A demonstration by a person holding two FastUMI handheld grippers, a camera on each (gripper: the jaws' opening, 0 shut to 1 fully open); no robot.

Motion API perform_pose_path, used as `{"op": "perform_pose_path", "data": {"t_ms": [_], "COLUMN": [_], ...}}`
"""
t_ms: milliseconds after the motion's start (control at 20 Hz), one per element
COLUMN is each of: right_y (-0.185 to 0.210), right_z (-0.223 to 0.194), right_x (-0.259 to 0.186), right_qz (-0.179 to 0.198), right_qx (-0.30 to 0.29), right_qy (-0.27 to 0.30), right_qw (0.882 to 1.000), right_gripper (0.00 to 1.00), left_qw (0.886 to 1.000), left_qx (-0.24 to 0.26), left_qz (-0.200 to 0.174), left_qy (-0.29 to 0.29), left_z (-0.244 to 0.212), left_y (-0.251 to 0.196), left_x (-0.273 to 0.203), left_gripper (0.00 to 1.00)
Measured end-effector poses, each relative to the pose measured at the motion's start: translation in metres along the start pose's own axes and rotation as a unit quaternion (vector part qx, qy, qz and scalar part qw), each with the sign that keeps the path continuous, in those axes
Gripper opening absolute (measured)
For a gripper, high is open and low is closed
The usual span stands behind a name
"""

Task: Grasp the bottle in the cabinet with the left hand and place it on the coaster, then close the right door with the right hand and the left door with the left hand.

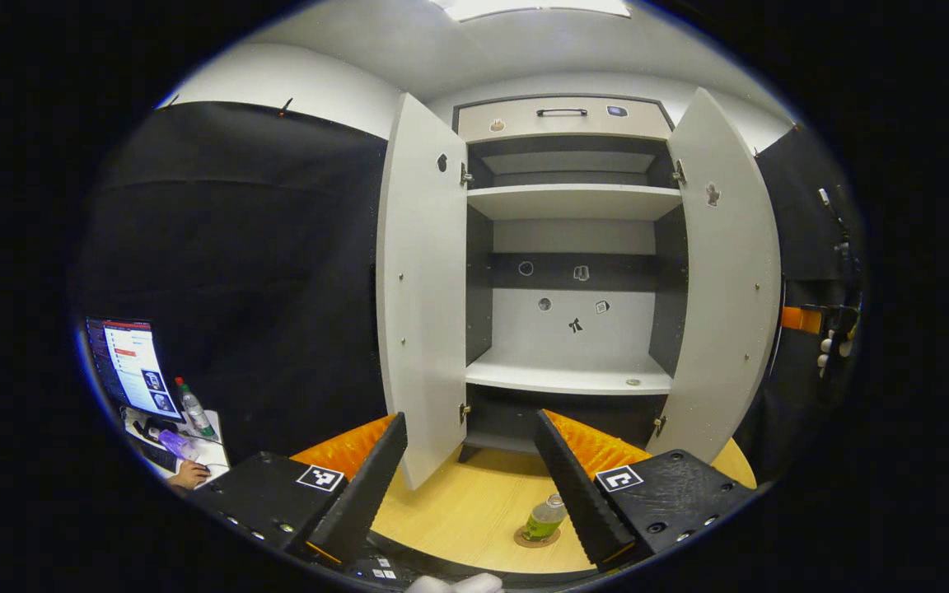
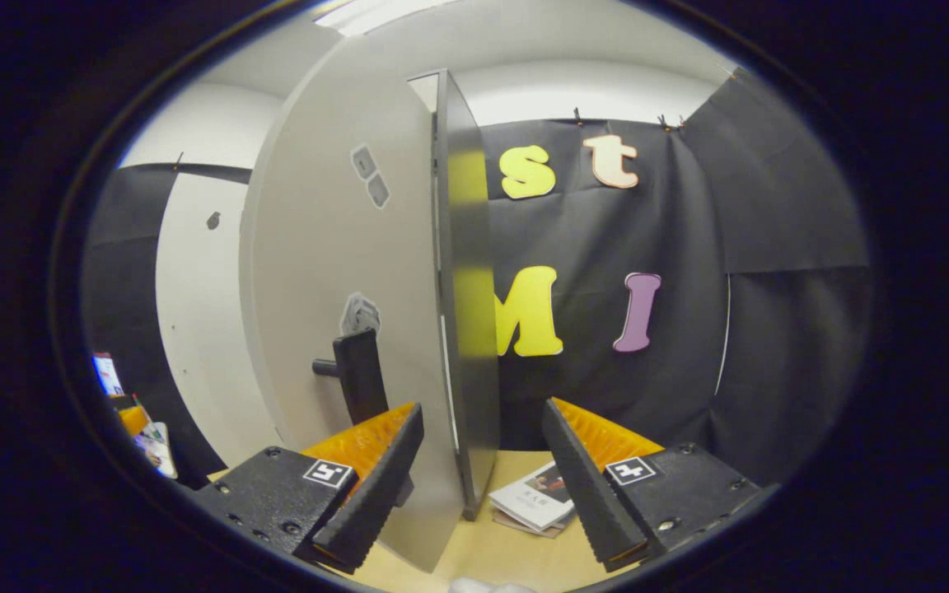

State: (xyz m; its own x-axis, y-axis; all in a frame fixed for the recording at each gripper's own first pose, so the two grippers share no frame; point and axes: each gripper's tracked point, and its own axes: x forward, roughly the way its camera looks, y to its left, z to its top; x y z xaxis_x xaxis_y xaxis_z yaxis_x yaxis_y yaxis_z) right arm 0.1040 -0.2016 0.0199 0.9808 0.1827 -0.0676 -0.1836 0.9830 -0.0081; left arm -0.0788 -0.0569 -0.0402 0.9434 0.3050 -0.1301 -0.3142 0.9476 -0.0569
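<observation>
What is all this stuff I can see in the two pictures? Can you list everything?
Cabinet: one, pale grey with dark interior, standing on the table, shelves bare.
Cabinet doors: two, pale grey, both open; left door, right door; the right door has a dark handle.
Drawer: one, grey, at the cabinet's top, shut.
Bottle: one, greenish with pale cap, upright on the coaster.
Coaster: one, brown, round, on the table in front of the cabinet.
Table: one, light wood.
Booklets: a small stack, on the table beside the right door.
Monitor: one, lit, far left.
Left gripper: open, empty.
Right gripper: open, straddling the right door's edge.
</observation>
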Motion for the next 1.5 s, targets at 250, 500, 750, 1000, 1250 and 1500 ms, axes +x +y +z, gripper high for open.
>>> {"op": "perform_pose_path", "data": {"t_ms": [250, 500, 750, 1000, 1250, 1500], "right_y": [0.025, 0.064, 0.105, 0.163, 0.19, 0.186], "right_z": [0.0, 0.0, -0.001, -0.015, -0.004, 0.006], "right_x": [0.002, 0.009, 0.023, 0.053, 0.053, 0.039], "right_qz": [0.007, 0.009, 0.002, 0.031, 0.03, 0.009], "right_qx": [-0.006, -0.01, -0.007, -0.009, -0.009, -0.021], "right_qy": [0.005, 0.01, 0.008, 0.024, 0.0, -0.017], "right_qw": [1.0, 1.0, 1.0, 0.999, 1.0, 1.0], "right_gripper": [0.96, 0.97, 0.97, 0.96, 0.97, 0.97], "left_qw": [1.0, 1.0, 1.0, 1.0, 1.0, 0.999], "left_qx": [-0.005, 0.0, 0.002, 0.002, 0.002, 0.006], "left_qz": [0.001, -0.008, -0.013, -0.018, -0.026, -0.048], "left_qy": [-0.001, -0.004, -0.009, -0.008, -0.009, -0.01], "left_z": [-0.002, 0.0, 0.003, 0.002, 0.002, 0.0], "left_y": [0.01, 0.027, 0.054, 0.078, 0.092, 0.089], "left_x": [0.01, 0.024, 0.04, 0.055, 0.062, 0.071], "left_gripper": [0.95, 0.95, 0.95, 0.95, 0.95, 0.95]}}
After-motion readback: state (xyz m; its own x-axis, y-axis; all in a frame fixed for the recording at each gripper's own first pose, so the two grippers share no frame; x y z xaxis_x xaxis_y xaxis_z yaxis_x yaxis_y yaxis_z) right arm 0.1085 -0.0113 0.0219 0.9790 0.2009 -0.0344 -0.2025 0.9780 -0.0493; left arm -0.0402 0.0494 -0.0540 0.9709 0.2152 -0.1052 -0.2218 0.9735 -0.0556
